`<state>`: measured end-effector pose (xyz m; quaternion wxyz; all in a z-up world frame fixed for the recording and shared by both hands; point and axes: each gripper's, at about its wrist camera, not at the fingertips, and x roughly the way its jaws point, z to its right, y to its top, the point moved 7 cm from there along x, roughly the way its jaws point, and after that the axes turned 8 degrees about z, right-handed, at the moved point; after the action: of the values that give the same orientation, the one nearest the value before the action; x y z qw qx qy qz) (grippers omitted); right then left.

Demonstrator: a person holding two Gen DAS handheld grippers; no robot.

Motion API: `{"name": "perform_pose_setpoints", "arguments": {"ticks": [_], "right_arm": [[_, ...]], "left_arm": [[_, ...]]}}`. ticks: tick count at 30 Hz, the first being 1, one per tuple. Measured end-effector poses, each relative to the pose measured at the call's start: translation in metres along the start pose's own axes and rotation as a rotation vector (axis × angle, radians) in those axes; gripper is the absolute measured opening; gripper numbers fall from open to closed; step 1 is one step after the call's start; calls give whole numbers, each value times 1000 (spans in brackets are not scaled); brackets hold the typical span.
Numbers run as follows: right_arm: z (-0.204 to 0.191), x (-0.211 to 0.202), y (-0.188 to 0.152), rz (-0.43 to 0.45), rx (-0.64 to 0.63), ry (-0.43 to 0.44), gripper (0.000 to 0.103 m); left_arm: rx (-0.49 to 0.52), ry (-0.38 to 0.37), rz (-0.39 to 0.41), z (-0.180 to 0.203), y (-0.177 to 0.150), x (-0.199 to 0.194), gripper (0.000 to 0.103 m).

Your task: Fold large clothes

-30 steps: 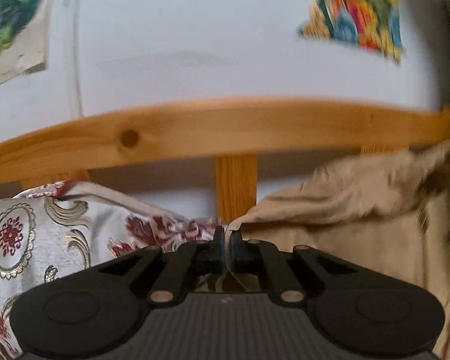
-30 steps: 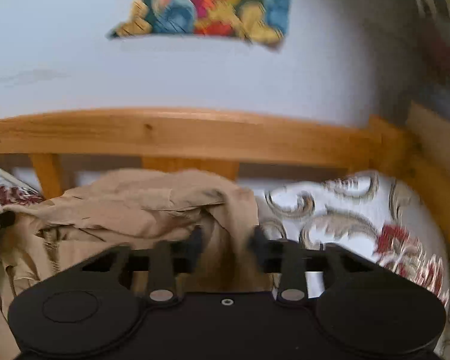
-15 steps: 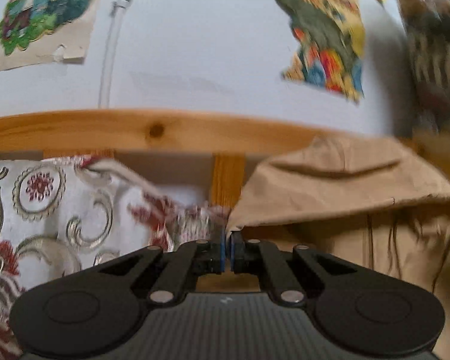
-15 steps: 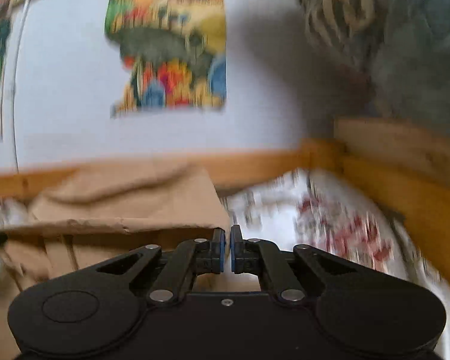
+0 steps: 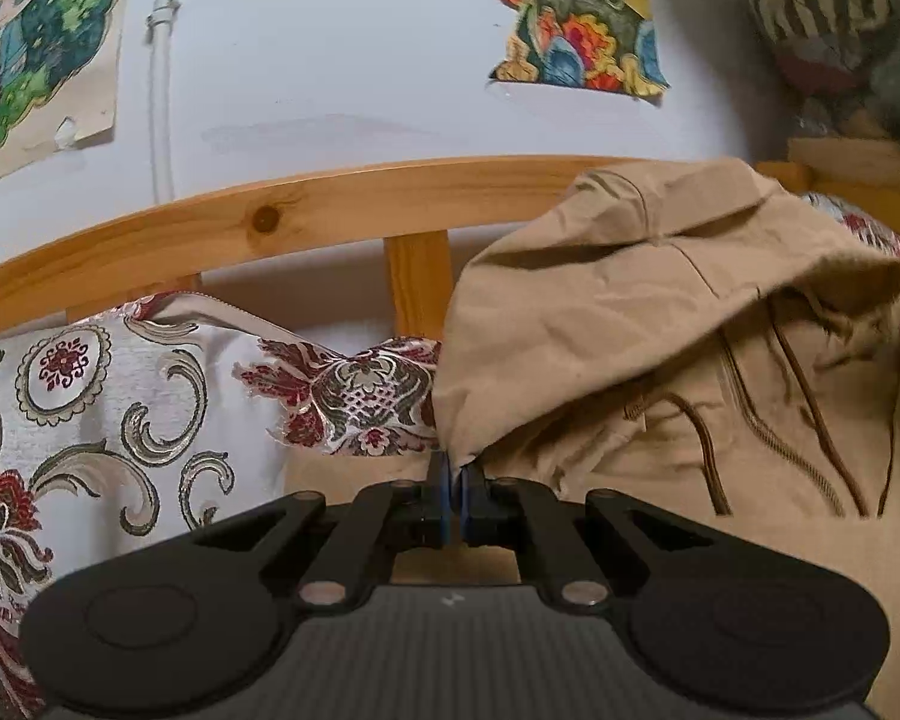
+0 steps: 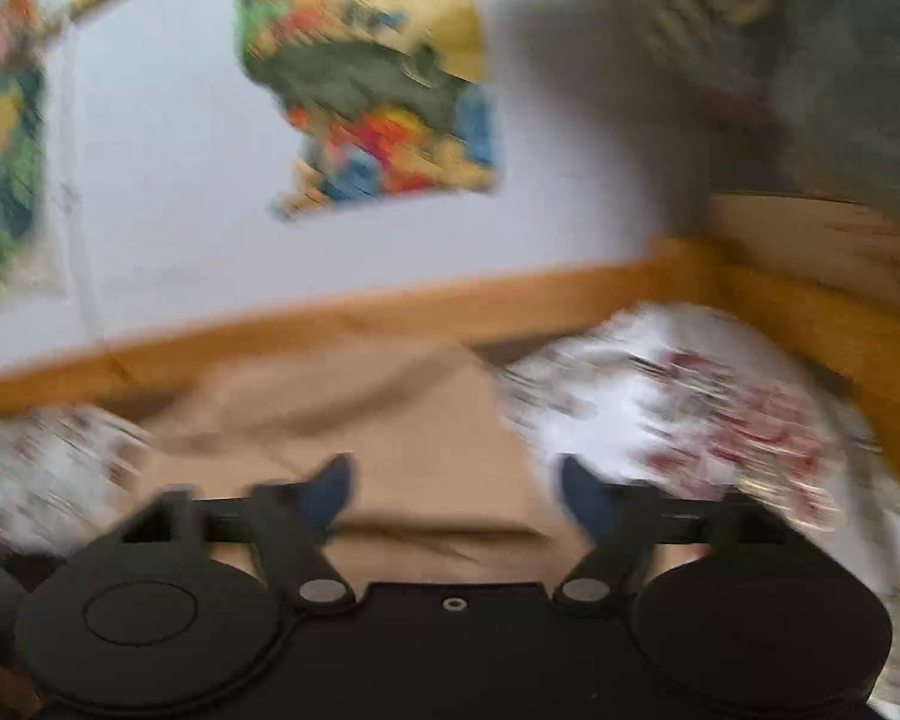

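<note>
Since a second ago: right gripper point(image 6: 453, 492) swung toward the bed's corner, jaws now opening, nothing pinched between them. Left gripper point(image 5: 455, 480) clenched on an edge of the tan hooded jacket point(image 5: 660, 348), fold draped over itself on the patterned bedspread point(image 5: 120, 420), beside the wooden rail point(image 5: 270, 219). One fold half laid; smoothing and further folds likely outstanding.

bed point(image 5: 306, 222): wooden rail against wall | patterned cover point(image 5: 108, 408) spread below rail | tan hooded jacket point(image 5: 660, 372) lying on cover, right of rail's upright post
</note>
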<state>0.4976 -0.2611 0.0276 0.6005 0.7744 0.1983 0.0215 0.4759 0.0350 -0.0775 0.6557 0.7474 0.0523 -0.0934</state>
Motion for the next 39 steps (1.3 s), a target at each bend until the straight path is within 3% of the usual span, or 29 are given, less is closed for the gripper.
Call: {"name": "perform_pose_setpoints", "arguments": {"ticks": [2,6,10,12,13,14,15,16,17,20,23,28,32,36,39], "right_arm": [[-11,28,7,-77,142,102,94],[-17,88,0,-213,456,159,94],[-10,135,-6,-252,615,62,92],[-4,147,-10,-245,710,19,86],[0,151,-11,-241,753,-6,78],[0,153,-13,-237,779,-16,61],[1,153,-14,-242,795,-27,49],[0,151,-16,-248,796,-39,28],[-2,146,-16,-247,786,-31,19],[-8,128,-10,-233,756,17,7],[-16,103,0,-227,742,85,5],[-20,83,11,-239,735,121,5],[-19,73,10,-247,746,132,5],[-22,57,7,-255,725,157,5],[-21,34,5,-256,700,186,5]], "left_arm": [[16,-3,-3,3,-2,-2,2],[49,-10,-12,6,-7,-7,2],[67,-24,-21,8,-10,-10,2],[74,-32,-19,7,-11,-12,2],[77,-36,-18,7,-11,-13,2],[78,-37,-19,8,-12,-14,2],[78,-38,-20,8,-13,-15,2],[77,-38,-23,8,-14,-16,2],[76,-40,-26,8,-15,-17,3],[87,-44,-45,9,-19,-19,4],[53,-59,-80,8,-22,-26,14],[-151,-209,-57,12,-23,-70,18],[-177,-309,-34,27,-17,-95,18],[-190,-380,13,50,5,-80,18],[-199,-383,13,60,15,-48,18]]}}
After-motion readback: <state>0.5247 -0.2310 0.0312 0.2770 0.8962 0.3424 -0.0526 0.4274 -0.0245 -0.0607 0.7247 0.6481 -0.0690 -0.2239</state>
